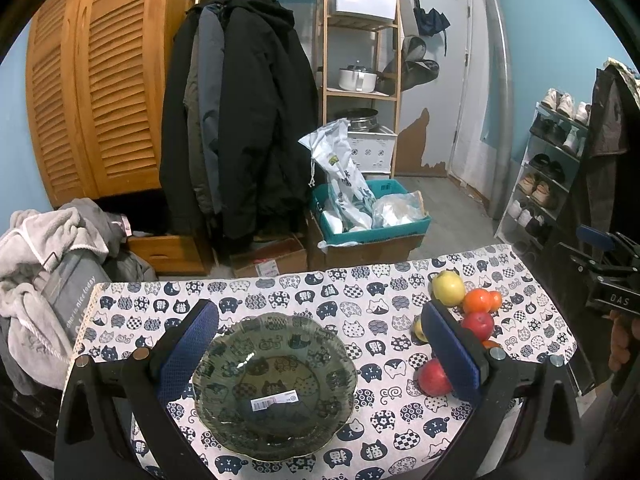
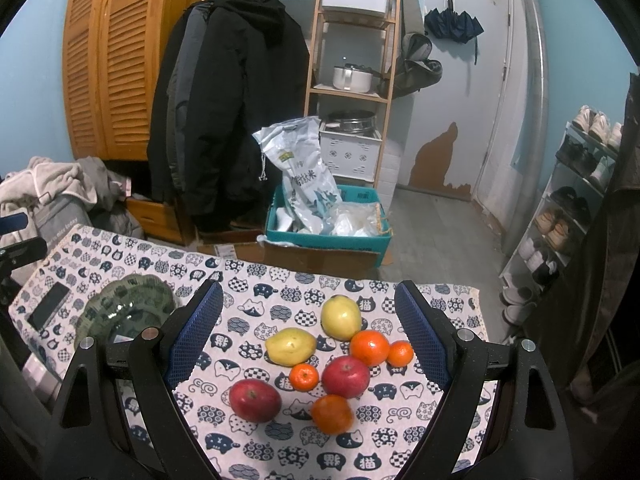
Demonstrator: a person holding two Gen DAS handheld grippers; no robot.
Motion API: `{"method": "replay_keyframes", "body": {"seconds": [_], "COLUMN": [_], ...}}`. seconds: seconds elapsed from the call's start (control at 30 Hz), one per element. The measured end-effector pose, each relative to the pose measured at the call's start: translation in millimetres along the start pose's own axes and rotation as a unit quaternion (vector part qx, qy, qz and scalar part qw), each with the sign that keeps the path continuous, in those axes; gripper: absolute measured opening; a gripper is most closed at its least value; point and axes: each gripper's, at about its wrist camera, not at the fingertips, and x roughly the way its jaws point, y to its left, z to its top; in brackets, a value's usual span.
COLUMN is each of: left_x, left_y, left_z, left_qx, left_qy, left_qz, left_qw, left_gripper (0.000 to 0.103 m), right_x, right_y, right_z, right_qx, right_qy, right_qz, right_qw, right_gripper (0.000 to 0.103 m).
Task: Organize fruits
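Tablecloth [image 2: 280,292] with cat print spreads under everything I hold over. My left gripper [image 1: 320,344] hangs spread wide over the empty green glass bowl [image 1: 276,388]. My right gripper [image 2: 308,332] gapes above the fruits [image 2: 320,360], clustered right of the bowl.

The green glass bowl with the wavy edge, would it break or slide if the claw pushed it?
The dark green glass bowl looks breakable, so probably fragile if knocked. It sits flat and wide on the cat-print tablecloth, so it would likely slide rather than tip. The cloth might bunch up.
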Motion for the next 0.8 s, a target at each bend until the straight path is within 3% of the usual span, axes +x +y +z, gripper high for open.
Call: {"method": "replay_keyframes", "body": {"seconds": [0.8], "left_x": [2.3], "left_y": [0.8], "left_z": [-1.4], "left_qx": [-0.006], "left_qy": [0.002], "left_qz": [0.004], "left_qw": [1.0000], "left_gripper": [0.102], "right_x": [-0.5], "right_y": [-1.9], "right_z": [-2.1], "right_qx": [-0.002], "right_qy": [0.001], "right_qz": [-0.002], "right_qw": [1.000], "right_gripper": [0.086]}}
